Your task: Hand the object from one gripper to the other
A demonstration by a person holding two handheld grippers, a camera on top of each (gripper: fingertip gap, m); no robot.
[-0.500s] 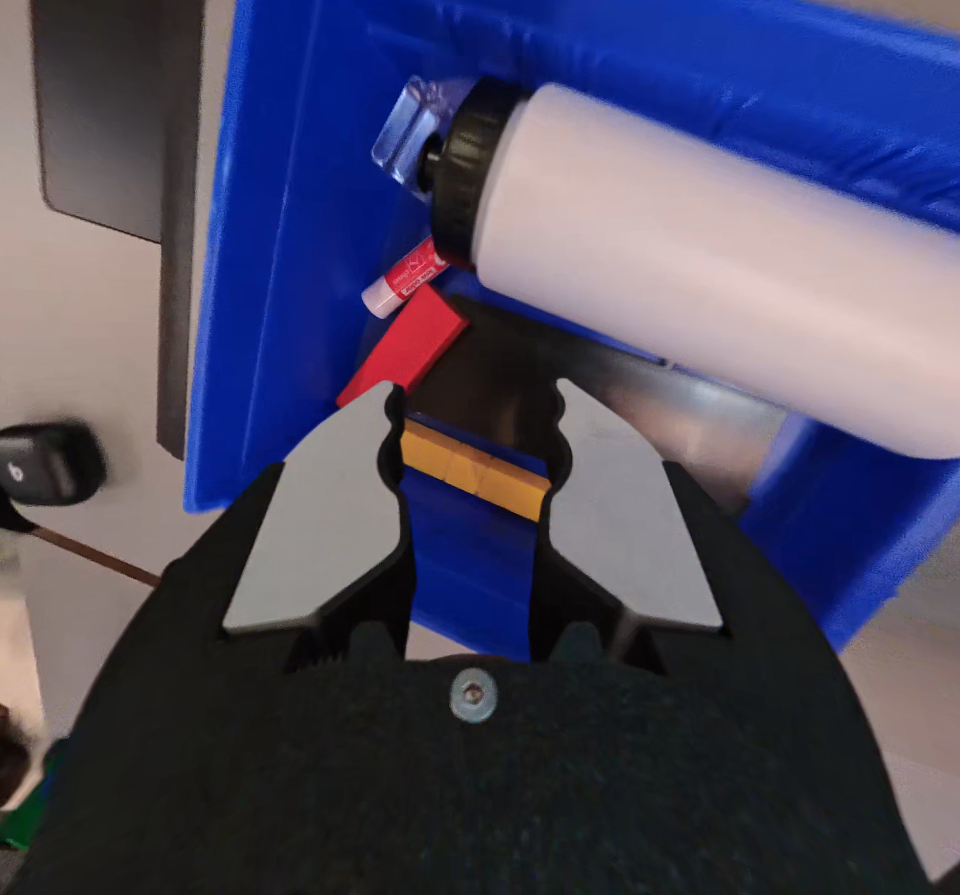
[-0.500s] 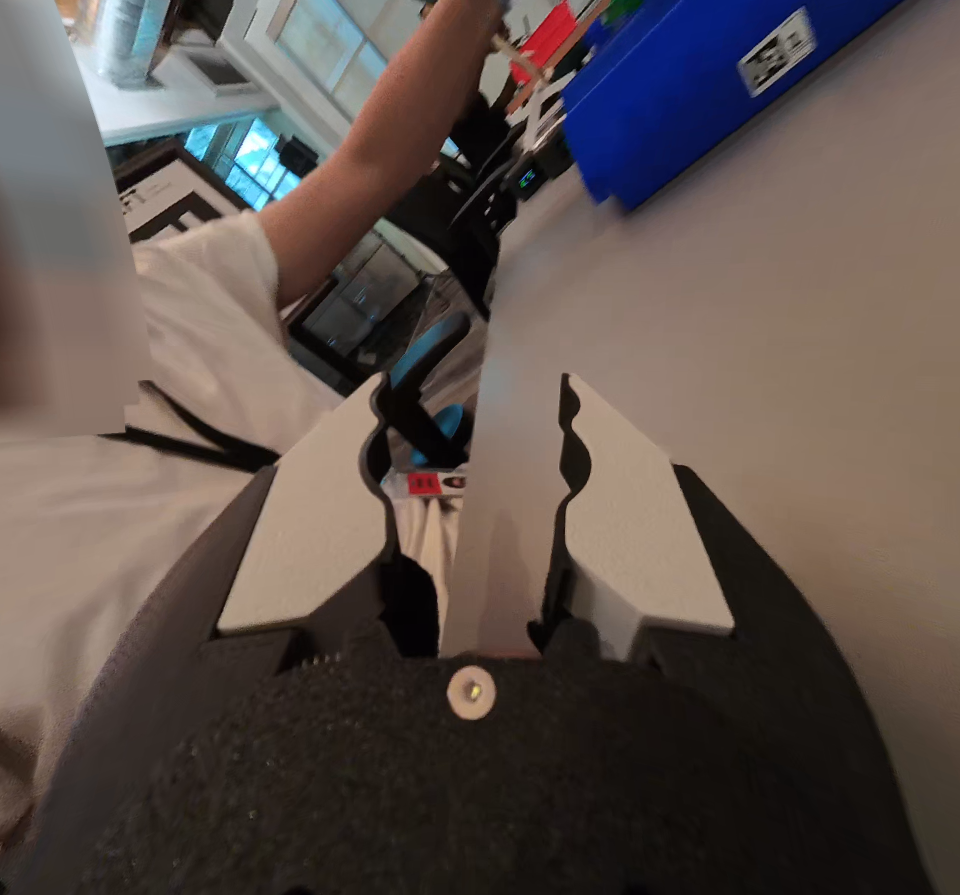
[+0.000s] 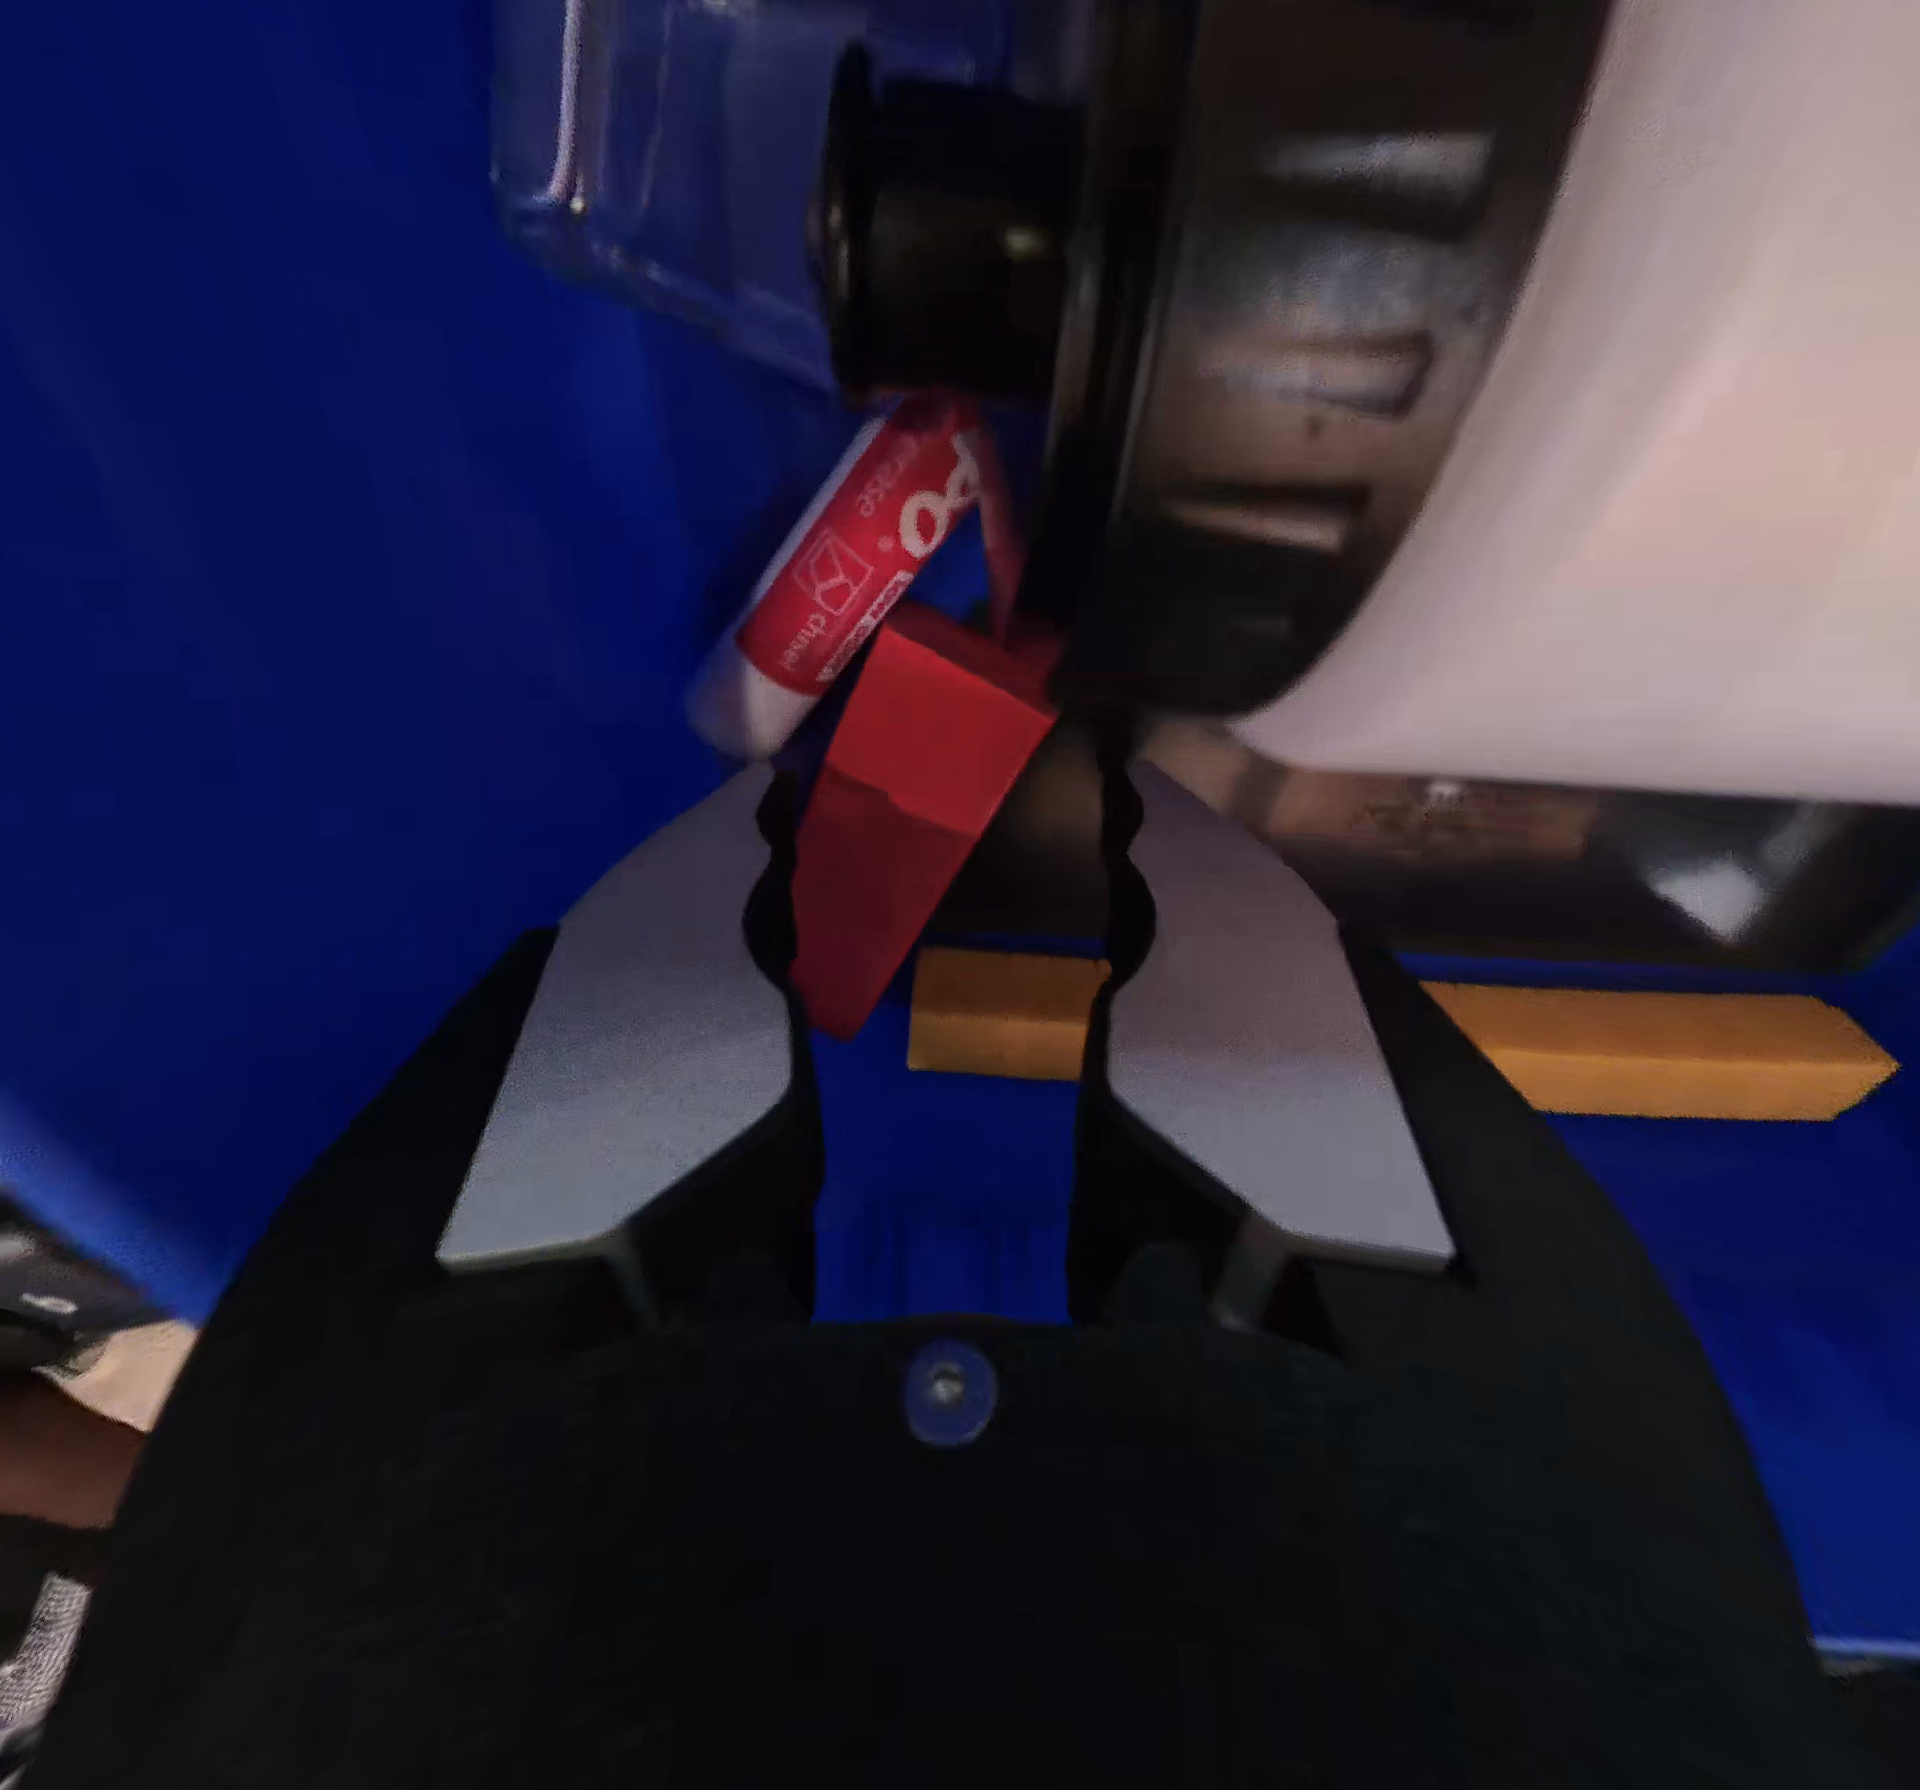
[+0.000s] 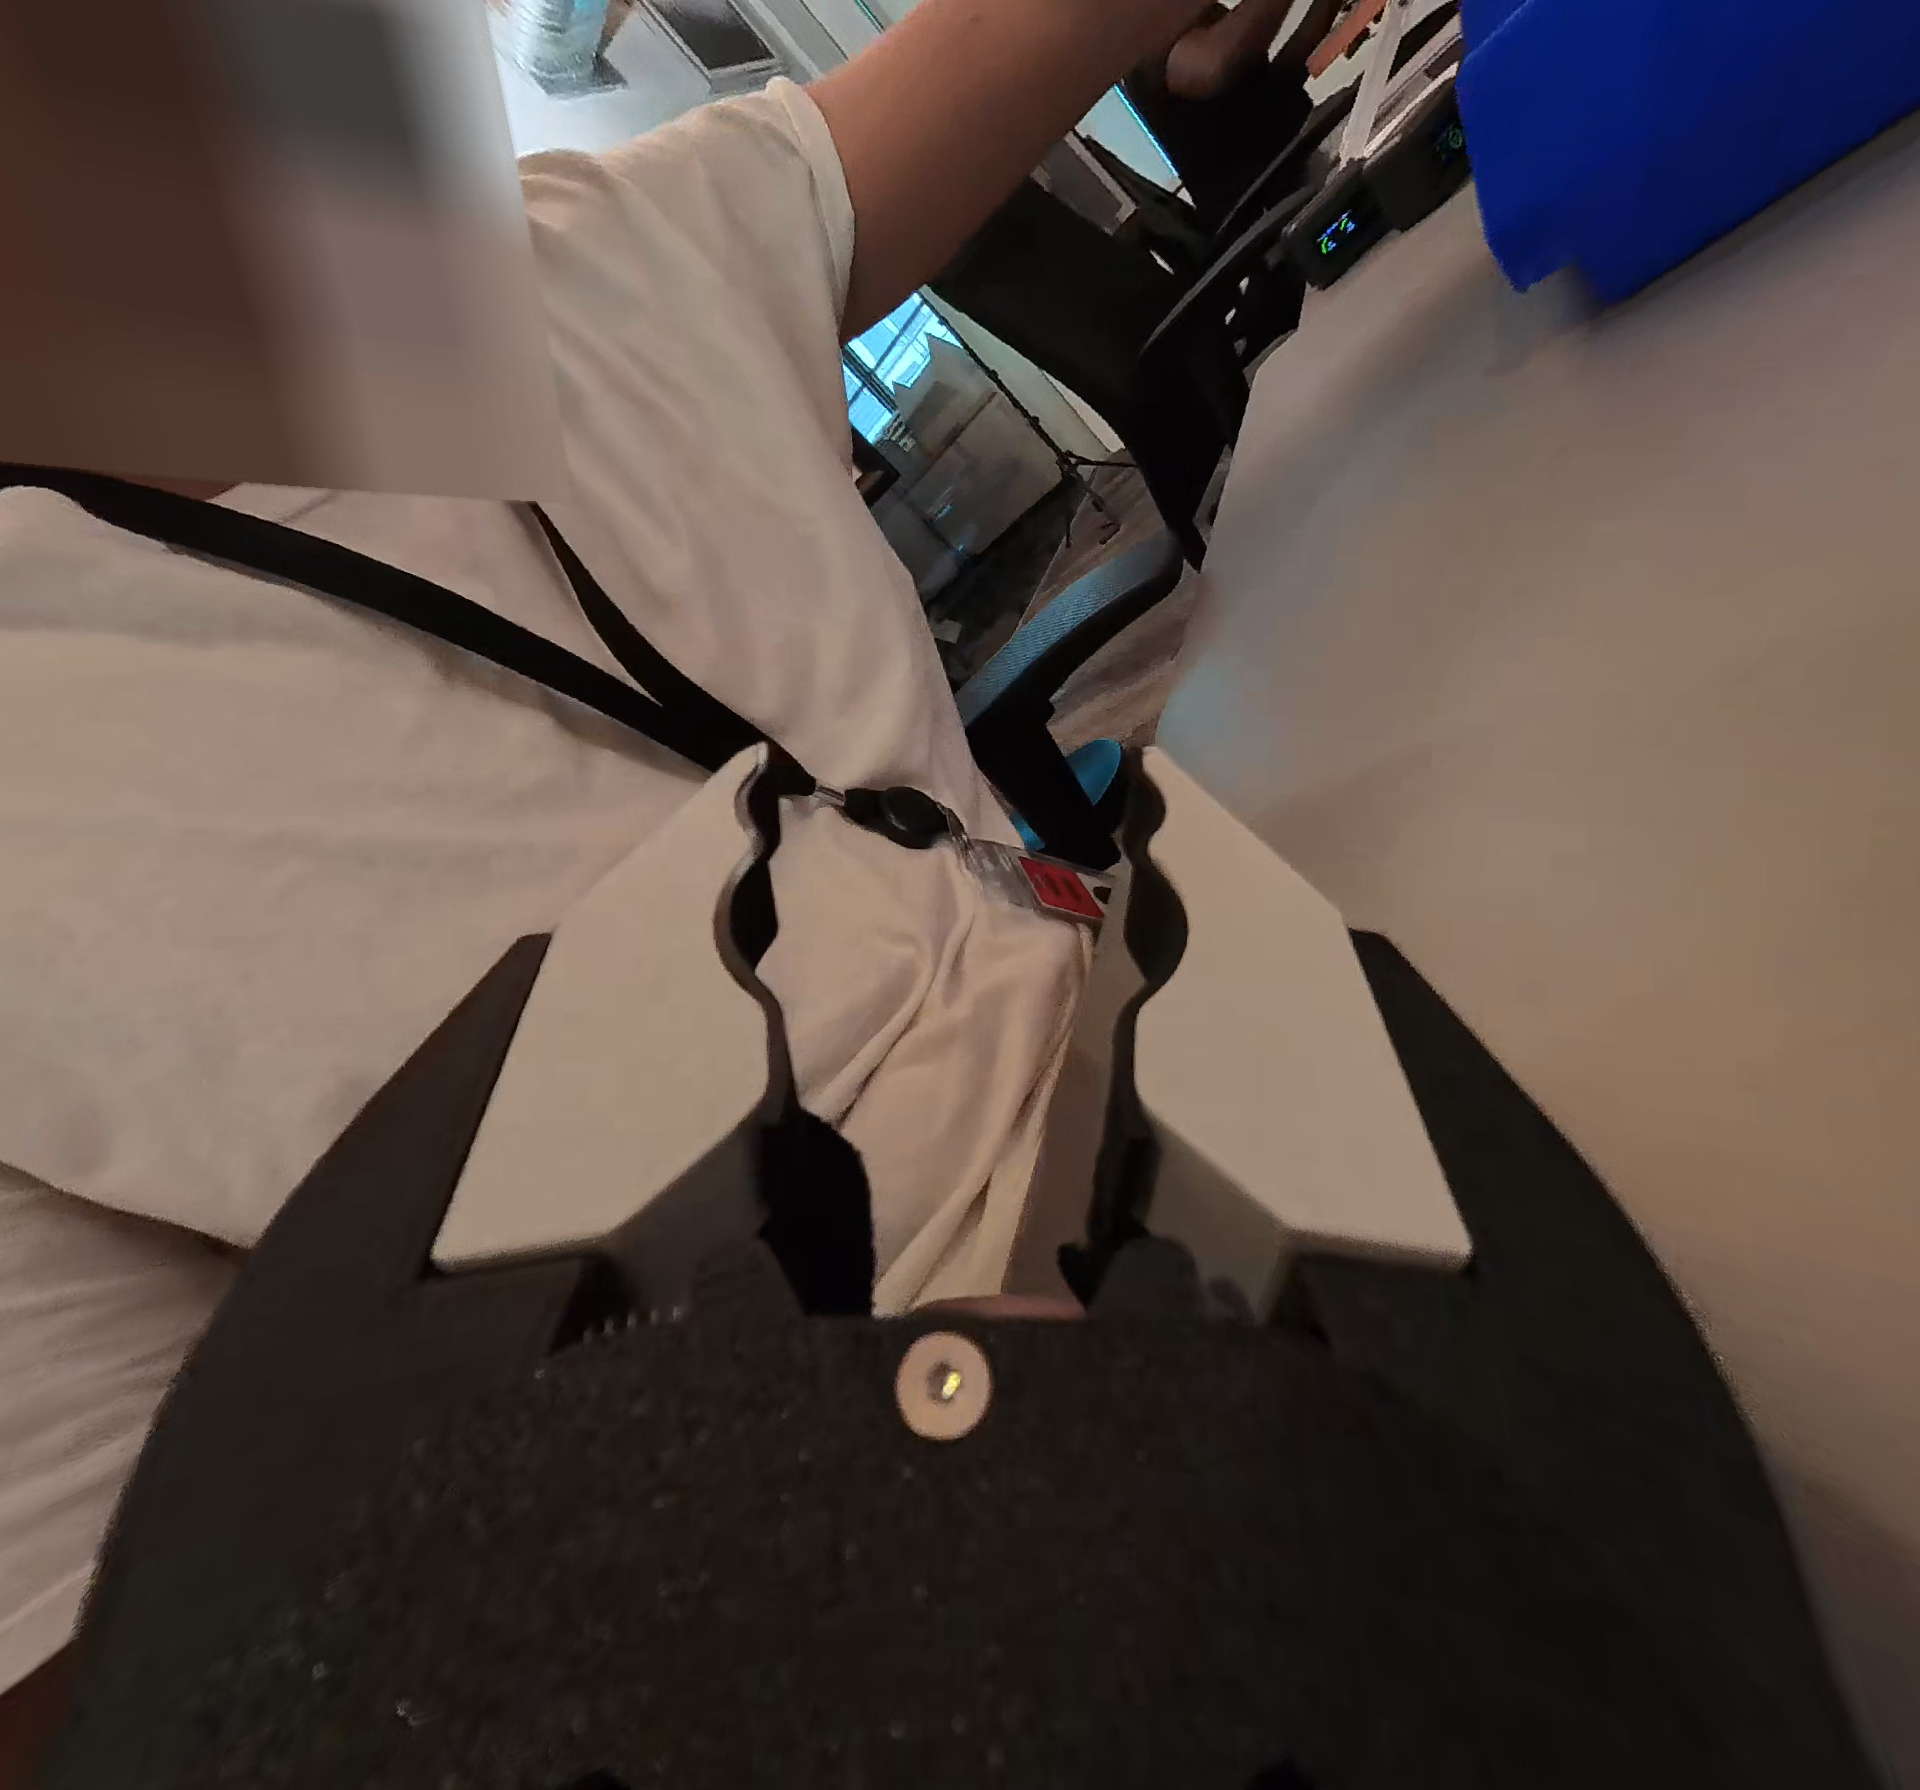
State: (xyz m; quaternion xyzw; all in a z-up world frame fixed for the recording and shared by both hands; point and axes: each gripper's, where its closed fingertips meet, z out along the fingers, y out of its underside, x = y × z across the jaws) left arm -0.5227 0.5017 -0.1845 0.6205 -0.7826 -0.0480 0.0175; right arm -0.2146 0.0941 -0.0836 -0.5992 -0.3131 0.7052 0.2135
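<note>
In the left wrist view my left gripper [image 3: 940,784] is open and reaches down into a blue bin [image 3: 312,493]. A red block [image 3: 914,805] lies tilted between its fingertips, close to the left finger [image 3: 665,992], with no grip on it. A red marker [image 3: 862,577] lies just beyond the block. An orange block [image 3: 997,1023] lies across the bin floor behind the right finger. My right gripper [image 4: 940,784] is open and empty in the right wrist view, pointing at a person's white shirt [image 4: 416,805] beside the grey table [image 4: 1558,701].
A large white bottle [image 3: 1662,338] with a black cap [image 3: 1299,338] lies in the bin and fills the upper right. A clear plastic piece [image 3: 727,109] sits at the cap. In the right wrist view a blue bin [image 4: 1714,57] stands far off on the table. My right fingertips sit around 50 cm from my left ones. My left tips are roughly 4 cm from the red marker [image 3: 862,577].
My left gripper has dropped deep into the bin, so the red block now sits between its fingers. My right gripper has swung further toward the person's shirt.
</note>
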